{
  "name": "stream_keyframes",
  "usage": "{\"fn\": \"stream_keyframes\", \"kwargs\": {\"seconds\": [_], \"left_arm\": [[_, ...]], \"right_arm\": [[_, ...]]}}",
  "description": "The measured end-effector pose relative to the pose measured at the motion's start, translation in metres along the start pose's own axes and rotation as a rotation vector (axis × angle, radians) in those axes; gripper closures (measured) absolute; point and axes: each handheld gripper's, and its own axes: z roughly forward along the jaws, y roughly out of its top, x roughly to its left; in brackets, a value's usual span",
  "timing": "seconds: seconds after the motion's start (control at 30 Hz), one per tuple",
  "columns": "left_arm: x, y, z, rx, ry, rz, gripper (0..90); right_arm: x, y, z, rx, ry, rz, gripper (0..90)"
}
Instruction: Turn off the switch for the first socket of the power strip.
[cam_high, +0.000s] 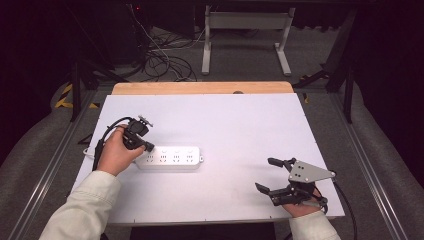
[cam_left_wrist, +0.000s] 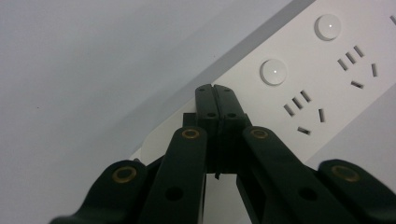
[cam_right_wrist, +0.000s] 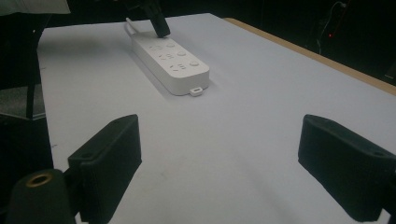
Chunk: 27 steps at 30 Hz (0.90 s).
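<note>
A: White power strip (cam_high: 170, 157) lying flat on the white table (cam_high: 240, 125), left of centre, long side running left to right. Small round switch buttons and socket slots facing up.

B: Left gripper (cam_high: 148, 146)?

A: Clenched, jaws pressed together with nothing between them, tips down at the strip's left end. In the left gripper view, tips (cam_left_wrist: 216, 93) sitting just beside the nearest round button (cam_left_wrist: 273, 72). Touching the casing or just above it, hard to say.

B: And the right gripper (cam_high: 272, 175)?

A: Released, jaws spread wide, resting near the table's near right corner, well apart from the strip. Strip visible far off between the jaws in the right gripper view (cam_right_wrist: 170, 58).

B: Handling?

A: Probably light, rigid plastic, smooth and a bit slippery. Likely to skate on the table if prodded at one end rather than stay put. Not fragile, though buttons likely to click under a firm press.

B: Where to grip?

A: Across the narrow width, jaws on the two long side walls, near the middle for balance. Small tab (cam_right_wrist: 196, 90) at the right end too slight for a secure hold. Cord at the left end barely visible.
</note>
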Motion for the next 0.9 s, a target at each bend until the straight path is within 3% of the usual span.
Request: {"fn": "stream_keyframes", "kwargs": {"seconds": [0.23,0.4,0.67,0.9], "left_arm": [[-0.0013,-0.0032,-0.0004,-0.022,0.028,0.002,90.0],[0.0007,-0.0067,-0.0007,-0.027,0.001,-0.018,89.9],[0.0001,-0.0069,-0.0011,-0.028,0.021,-0.021,90.0],[0.0020,-0.0079,-0.0005,-0.036,-0.011,-0.042,90.0]], "right_arm": [[0.0003,0.0002,-0.0008,0.001,-0.004,-0.003,13.9],[-0.0001,0.0002,-0.0016,-0.001,-0.007,-0.003,13.9],[0.0002,0.0003,-0.0014,0.002,-0.009,-0.004,13.9],[0.0002,0.0002,-0.0009,0.007,-0.009,-0.005,13.9]]}}
